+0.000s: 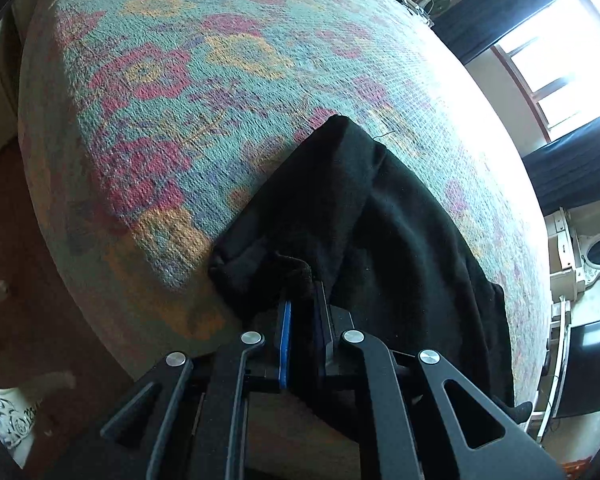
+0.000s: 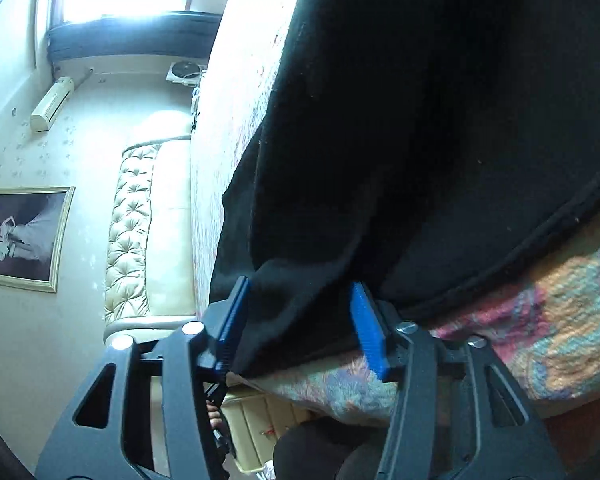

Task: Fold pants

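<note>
Black pants (image 1: pixel 384 216) lie on flowered bedspread (image 1: pixel 172 92), draping over near edge. Left gripper (image 1: pixel 302 300) pinched tight on bunched fabric edge. Right gripper (image 2: pixel 300 320) spread wide, pants hem sitting loose between blue pads (image 2: pixel 370 330). Tufted headboard (image 2: pixel 134 224) beyond.

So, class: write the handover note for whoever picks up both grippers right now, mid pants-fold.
Left gripper: shut on a bunched edge of the black pants at the near edge of the bed.
Right gripper: jaws apart with pants fabric between the blue pads; not clamped.
Pants lie on the floral bedspread, partly hanging over its edge.
Done: the left gripper has an edge gripped.
Left: close the right gripper, then probably lift, lay flat and fold.
</note>
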